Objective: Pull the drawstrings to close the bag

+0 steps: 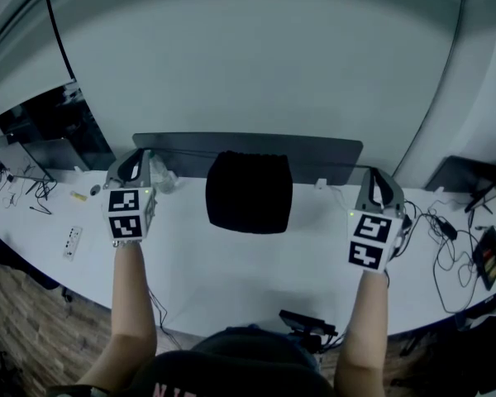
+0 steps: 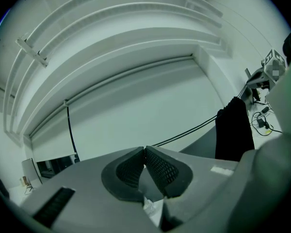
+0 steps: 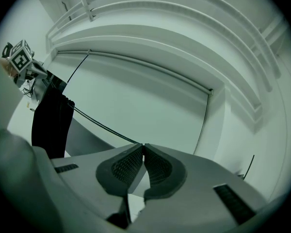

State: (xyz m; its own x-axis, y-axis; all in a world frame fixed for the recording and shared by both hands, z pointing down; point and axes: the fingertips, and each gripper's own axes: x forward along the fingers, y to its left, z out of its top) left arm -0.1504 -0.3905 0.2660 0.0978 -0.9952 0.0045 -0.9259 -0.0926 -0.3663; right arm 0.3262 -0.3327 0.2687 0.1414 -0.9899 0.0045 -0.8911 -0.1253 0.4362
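One black bag (image 1: 250, 190), far centre. Two grippers: left gripper (image 1: 134, 164), right gripper (image 1: 379, 182). Two marker cubes, one per gripper. Two drawstrings: left drawstring (image 2: 184, 133), right drawstring (image 3: 102, 123). One white table (image 1: 231, 263).

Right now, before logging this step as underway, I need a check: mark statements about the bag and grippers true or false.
The black bag stands between the left gripper and right gripper. True.
The left gripper's jaws are wide apart. False: they are shut on the left drawstring.
The right drawstring runs from the bag to the right gripper's jaws. True.
The bag lies on the floor. False: it stands on the white table.
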